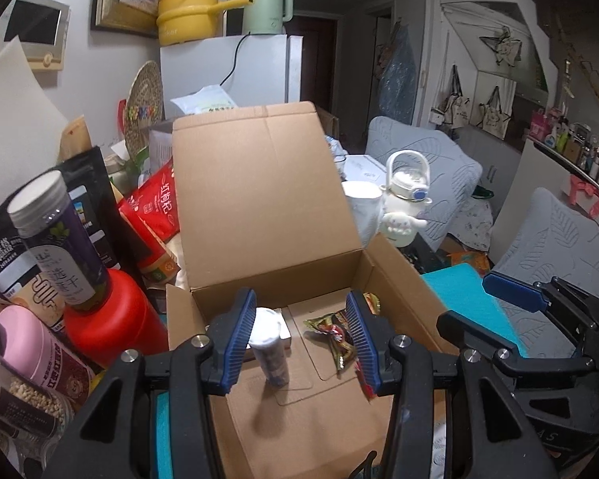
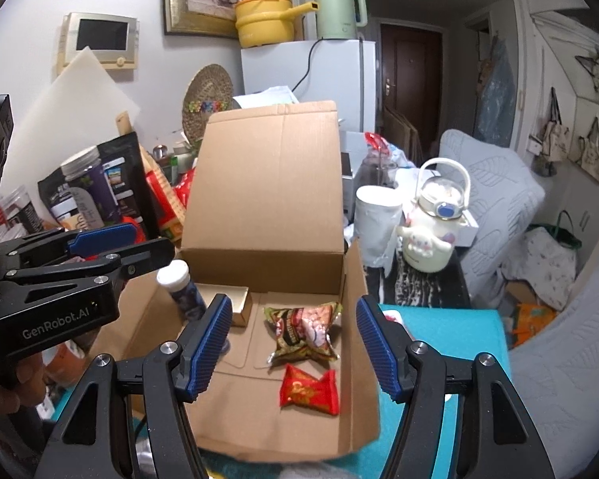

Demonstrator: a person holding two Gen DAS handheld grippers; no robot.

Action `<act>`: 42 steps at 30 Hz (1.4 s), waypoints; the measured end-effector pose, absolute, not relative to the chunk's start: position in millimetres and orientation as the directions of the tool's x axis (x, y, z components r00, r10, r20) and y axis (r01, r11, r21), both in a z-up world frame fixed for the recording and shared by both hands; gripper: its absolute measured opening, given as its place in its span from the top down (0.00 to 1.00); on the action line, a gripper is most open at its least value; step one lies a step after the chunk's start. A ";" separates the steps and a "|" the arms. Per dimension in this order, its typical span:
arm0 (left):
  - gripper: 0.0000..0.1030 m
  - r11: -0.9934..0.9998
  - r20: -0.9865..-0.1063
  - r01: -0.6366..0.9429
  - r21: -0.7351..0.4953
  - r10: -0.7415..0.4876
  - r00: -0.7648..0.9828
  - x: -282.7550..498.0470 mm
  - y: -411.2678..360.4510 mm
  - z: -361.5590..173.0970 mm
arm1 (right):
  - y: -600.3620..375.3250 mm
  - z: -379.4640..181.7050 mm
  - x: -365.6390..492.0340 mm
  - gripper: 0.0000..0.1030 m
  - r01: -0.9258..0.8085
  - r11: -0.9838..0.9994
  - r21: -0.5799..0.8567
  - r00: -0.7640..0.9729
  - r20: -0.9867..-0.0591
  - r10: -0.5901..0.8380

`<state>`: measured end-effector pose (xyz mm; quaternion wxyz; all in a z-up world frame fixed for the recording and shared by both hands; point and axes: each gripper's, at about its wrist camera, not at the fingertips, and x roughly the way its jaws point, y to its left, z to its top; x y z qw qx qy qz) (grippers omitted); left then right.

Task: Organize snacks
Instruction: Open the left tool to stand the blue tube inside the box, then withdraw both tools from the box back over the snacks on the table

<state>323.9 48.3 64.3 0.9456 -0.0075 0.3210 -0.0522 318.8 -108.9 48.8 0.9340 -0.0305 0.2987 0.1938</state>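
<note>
Jaws of the left gripper (image 1: 301, 337) are being held wide apart, nothing gripped; the blue ribbed pads are hanging over the open cardboard box (image 1: 395, 279). Jaws of the right gripper (image 2: 293, 345) are likewise being held wide, empty, over the same box from its near-right side.

Inside the box, the small tube w/ white cap (image 1: 268, 349) is standing upright, long axis roughly vertical, just beside the left gripper's left pad and inside the gap between the pads in the left wrist view. In the right wrist view the tube (image 2: 179, 287) is lying well to the left of the right jaws, beside a flat gold box (image 2: 229, 303) at the back-left of the box floor. So the left gripper is judged nearer to the tube.

The brown-green snack packet (image 2: 303, 329) and the red wrapped snack (image 2: 309, 391) are lying flat on the box floor, approx. centred between the right pads, packet farther back, red one nearer. The right gripper is judged better placed for these two; from the left wrist view the packet (image 1: 335, 335) is partly hidden behind the right pad.

More jars and pouches are being kept on the worktop left of the box, e.g. a purple-label jar (image 1: 60, 235) on a red canister (image 1: 112, 319). Which item is being targeted next cannot be told.
</note>
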 end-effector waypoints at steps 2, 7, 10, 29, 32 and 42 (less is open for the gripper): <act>0.55 0.994 -0.599 0.100 -0.040 -0.105 0.794 314.8 46.0 69.6 | -110.2 54.1 308.0 0.37 -0.381 0.923 0.056 0.753 -0.560 0.345; 0.55 0.994 -0.572 0.108 -0.027 -0.104 0.814 287.1 42.8 84.5 | -113.4 65.8 282.3 0.33 -0.385 0.921 0.055 0.768 -0.535 0.353; 0.55 0.993 -0.556 0.115 -0.019 -0.106 0.825 267.4 40.6 92.0 | -116.4 71.5 265.9 0.33 -0.388 0.920 0.056 0.774 -0.522 0.358; 0.55 0.987 -0.550 0.158 -0.005 -0.135 0.824 164.4 35.6 94.4 | -131.5 75.7 150.1 0.27 -0.348 0.936 0.053 0.807 -0.492 0.328; 0.55 0.987 -0.566 0.160 -0.011 -0.138 0.813 153.0 36.5 86.7 | -131.4 70.8 135.9 0.27 -0.345 0.937 0.051 0.804 -0.499 0.323; 0.55 0.981 -0.593 0.192 -0.001 -0.156 0.790 125.5 39.0 65.6 | -129.8 44.3 108.0 0.26 -0.326 0.942 0.077 0.779 -0.543 0.313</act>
